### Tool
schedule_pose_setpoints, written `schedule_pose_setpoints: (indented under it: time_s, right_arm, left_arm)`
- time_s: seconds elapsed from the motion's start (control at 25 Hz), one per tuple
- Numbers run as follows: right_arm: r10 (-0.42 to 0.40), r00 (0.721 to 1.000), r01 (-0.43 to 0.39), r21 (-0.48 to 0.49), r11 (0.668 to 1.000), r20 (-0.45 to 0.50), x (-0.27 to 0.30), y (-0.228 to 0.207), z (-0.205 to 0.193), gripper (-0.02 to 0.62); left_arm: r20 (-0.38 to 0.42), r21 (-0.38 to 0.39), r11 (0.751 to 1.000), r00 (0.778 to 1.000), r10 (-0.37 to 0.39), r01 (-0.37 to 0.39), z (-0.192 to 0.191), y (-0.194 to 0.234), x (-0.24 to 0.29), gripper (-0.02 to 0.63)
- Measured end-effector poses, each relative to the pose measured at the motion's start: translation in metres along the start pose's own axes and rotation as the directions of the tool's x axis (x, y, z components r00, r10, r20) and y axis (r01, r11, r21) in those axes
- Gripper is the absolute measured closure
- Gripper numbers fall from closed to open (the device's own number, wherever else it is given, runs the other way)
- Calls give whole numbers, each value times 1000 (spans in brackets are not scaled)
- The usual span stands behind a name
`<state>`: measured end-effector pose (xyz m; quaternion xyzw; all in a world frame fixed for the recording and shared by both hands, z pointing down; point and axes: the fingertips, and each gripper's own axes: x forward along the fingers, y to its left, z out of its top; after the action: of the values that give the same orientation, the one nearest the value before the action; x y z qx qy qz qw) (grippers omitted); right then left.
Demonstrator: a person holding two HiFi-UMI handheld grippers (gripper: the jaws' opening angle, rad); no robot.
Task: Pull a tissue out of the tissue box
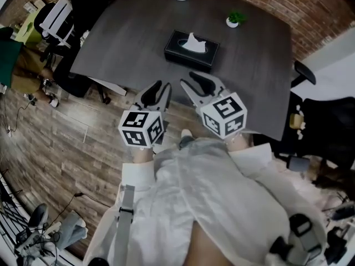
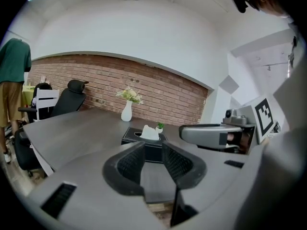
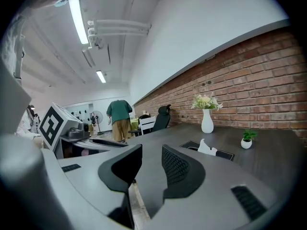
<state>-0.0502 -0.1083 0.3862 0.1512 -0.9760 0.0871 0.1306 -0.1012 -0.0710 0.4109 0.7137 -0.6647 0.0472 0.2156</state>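
Left gripper (image 1: 158,88) and right gripper (image 1: 195,83) are half open, empty; a shallow pinch may tear the tissue (image 1: 194,42) or lift the tissue box (image 1: 188,55).

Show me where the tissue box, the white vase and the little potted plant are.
tissue box (image 1: 187,60), head view, its front wall.
white vase (image 2: 126,114), left gripper view, its body.
potted plant (image 3: 246,143), right gripper view, its white pot.

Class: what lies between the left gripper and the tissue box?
Only bare dark grey tabletop, from left gripper to black rectangular tissue box; head view shows it.
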Motion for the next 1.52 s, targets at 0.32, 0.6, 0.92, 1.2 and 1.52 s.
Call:
schedule_pose_setpoints:
  time_s: [0.32, 0.6, 0.92, 1.2, 1.52]
  right_arm:
    - [-45, 999, 45, 45, 998, 4, 17, -50, 1, 488]
    - [-100, 995, 102, 104, 989, -31, 25, -78, -10, 488]
    - [-227, 973, 232, 164, 959, -45, 56, -110, -7, 488]
    - [-346, 937, 350, 170, 921, -54, 79, -137, 6, 488]
    - [-449, 891, 454, 154, 878, -68, 93, -150, 12, 488]
  left_arm:
    - [-39, -17, 1000, 999, 7, -8, 7, 17, 40, 512]
    - [-84, -19, 1000, 996, -24, 22, 13, 30, 68, 506]
    - [-150, 23, 988, 978, -146, 151, 26, 57, 107, 499]
    - [-210, 90, 942, 931, -298, 322, 43, 69, 146, 492]
    - [-288, 158, 893, 885, -367, 421, 46, 92, 172, 471]
